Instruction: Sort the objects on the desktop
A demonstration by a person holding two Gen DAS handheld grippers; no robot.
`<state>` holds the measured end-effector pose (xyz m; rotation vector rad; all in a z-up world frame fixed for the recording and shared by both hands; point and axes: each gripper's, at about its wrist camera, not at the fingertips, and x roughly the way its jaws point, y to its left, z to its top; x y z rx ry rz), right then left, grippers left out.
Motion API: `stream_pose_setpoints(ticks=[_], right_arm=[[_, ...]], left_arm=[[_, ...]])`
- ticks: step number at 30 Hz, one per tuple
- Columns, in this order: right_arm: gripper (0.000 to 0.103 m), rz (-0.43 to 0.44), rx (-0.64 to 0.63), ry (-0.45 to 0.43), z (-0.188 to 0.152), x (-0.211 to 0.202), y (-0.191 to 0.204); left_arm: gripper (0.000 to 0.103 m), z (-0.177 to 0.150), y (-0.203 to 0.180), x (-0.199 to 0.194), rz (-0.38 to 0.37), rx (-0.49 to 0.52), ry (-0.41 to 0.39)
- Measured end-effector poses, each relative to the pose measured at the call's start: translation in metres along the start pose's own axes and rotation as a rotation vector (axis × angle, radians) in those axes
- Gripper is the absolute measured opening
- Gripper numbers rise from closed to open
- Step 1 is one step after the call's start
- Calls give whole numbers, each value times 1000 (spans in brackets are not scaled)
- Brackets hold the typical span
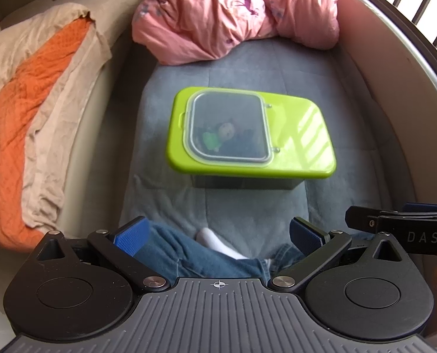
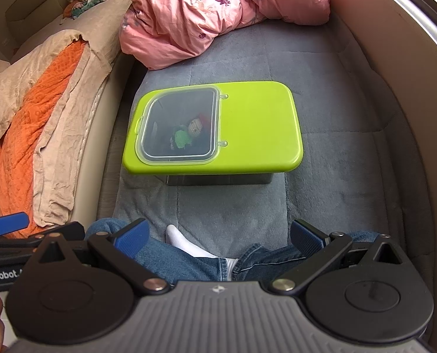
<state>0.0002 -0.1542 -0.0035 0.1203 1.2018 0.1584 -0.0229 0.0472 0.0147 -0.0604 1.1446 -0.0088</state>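
A dark storage box with a lime-green lid point(image 1: 300, 135) point(image 2: 256, 126) stands on a grey blanket. Its clear flap point(image 1: 227, 126) point(image 2: 180, 126) is closed; small toys point(image 1: 224, 135) point(image 2: 189, 135) show through it, among them a green one and a doll-like face. My left gripper point(image 1: 218, 235) is open and empty, held well in front of the box. My right gripper point(image 2: 219, 235) is open and empty too, beside the left one. Each gripper shows at the edge of the other's view: the right point(image 1: 394, 229) and the left point(image 2: 9, 235).
A pink quilt point(image 1: 233, 11) point(image 2: 218, 8) lies bunched behind the box. An orange and beige blanket point(image 1: 27, 103) point(image 2: 33, 111) lies at the left. The person's jeans and white sock point(image 1: 215, 241) point(image 2: 186, 244) lie under the grippers. A curved padded wall point(image 1: 394, 73) bounds the right side.
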Motion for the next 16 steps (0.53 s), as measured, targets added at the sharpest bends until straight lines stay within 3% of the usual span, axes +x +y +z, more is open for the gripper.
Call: stream_pose_setpoints(ticks=[16], right_arm=[[103, 0, 3, 10, 0, 1, 2]], left_arm=[[103, 1, -1, -1, -9, 24, -25]])
